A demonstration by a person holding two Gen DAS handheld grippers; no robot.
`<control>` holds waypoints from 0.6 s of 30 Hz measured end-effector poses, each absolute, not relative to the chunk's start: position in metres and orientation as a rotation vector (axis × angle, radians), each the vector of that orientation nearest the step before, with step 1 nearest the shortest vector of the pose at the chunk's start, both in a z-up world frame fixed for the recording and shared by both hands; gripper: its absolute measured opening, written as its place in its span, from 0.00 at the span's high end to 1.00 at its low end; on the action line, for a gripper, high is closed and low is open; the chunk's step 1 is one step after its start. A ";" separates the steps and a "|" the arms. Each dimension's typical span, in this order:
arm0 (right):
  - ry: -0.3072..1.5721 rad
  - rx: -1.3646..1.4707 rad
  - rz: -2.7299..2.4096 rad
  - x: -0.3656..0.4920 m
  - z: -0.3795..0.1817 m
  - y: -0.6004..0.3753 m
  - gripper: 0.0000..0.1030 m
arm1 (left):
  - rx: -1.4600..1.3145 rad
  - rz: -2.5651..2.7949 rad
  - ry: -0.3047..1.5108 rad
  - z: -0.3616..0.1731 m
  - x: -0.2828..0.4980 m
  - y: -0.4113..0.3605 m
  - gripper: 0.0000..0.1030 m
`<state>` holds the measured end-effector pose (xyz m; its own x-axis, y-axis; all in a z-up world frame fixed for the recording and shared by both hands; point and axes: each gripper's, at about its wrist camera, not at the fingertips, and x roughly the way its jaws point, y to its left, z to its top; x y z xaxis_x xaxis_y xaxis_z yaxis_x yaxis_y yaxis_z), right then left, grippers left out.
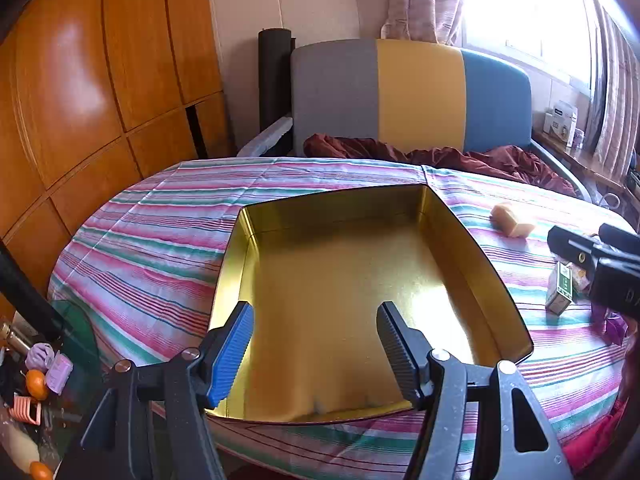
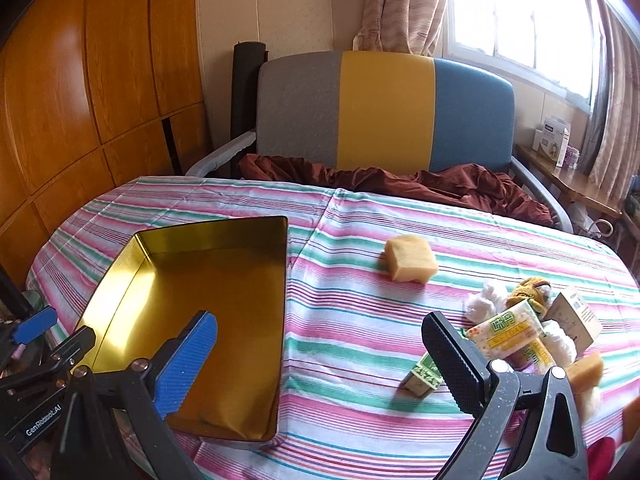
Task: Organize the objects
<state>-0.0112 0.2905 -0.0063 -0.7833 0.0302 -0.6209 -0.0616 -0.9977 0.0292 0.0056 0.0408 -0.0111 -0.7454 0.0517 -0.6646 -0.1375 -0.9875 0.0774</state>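
Open gold tin left on striped cloth, tan block right, packets heaped beyond.

Your right tool is cut off at the right edge of the left view; its black finger hides part of the green box; the window is blown out.

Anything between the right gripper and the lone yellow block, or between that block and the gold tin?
Nothing visible. The right gripper is open and empty; only bare striped cloth lies between it and the yellow block, and between the block and the empty gold tin.
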 end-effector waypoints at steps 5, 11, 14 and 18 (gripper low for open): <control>0.132 -0.966 2.892 -0.009 0.006 0.321 0.00 | -1.088 2.758 0.172 -0.014 0.004 0.048 0.37; 0.204 -0.920 2.794 -0.003 0.019 0.381 0.00 | -1.116 2.477 -0.053 -0.019 -0.001 0.052 0.37; 0.249 -0.898 2.737 0.003 0.019 0.417 0.00 | -1.138 2.392 -0.103 -0.022 -0.003 0.060 0.33; 0.325 -0.863 2.659 0.011 0.014 0.470 0.00 | -1.202 2.310 -0.107 -0.029 -0.006 0.080 0.33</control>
<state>0.0110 0.4702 0.0141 -0.7638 0.2351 -0.6011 -0.3729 -0.9209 0.1137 -0.0059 0.0797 -0.0286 -0.4645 0.4875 -0.7393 -0.4169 -0.8569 -0.3032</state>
